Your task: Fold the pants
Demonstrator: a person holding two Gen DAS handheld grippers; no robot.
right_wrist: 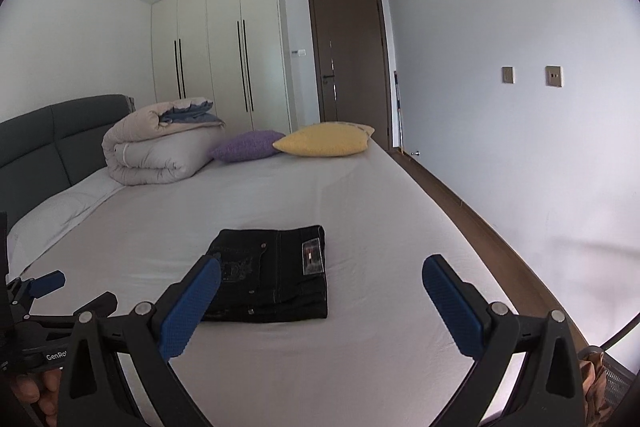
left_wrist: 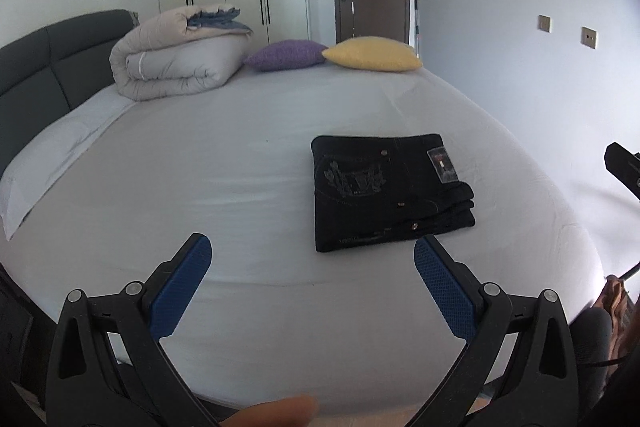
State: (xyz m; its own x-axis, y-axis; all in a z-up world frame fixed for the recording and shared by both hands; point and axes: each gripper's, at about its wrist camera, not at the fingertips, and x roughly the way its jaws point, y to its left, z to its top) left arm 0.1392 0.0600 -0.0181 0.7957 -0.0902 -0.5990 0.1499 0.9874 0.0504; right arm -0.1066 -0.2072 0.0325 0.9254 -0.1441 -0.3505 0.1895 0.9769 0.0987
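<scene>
The pants (left_wrist: pixel 390 191) are lying on the bed (left_wrist: pixel 240 163) as a compact, squared stack of several layers, at 1 o'clock from the left gripper (left_wrist: pixel 312 283) in the left wrist view and at 11 o'clock from the right gripper (right_wrist: pixel 322 301) in the right wrist view. Judged from this layout, the folding is appearing complete; at most a final straightening of the stacked edges at the 4 o'clock corner is remaining.

Both grippers are standing with jaws spread wide and nothing between the blue pads. Neither is touching the pants; both are hovering near the stack over bare sheet.

Around the work area, a rolled duvet (left_wrist: pixel 176 55) is sitting at 10 o'clock, well apart from the pants, with a purple cushion (left_wrist: pixel 284 55) and a yellow cushion (left_wrist: pixel 372 53) at 12 o'clock near the far edge. The wardrobe (right_wrist: pixel 216 55) and door (right_wrist: pixel 348 63) are standing beyond. Nothing is obstructing access to the stack.
</scene>
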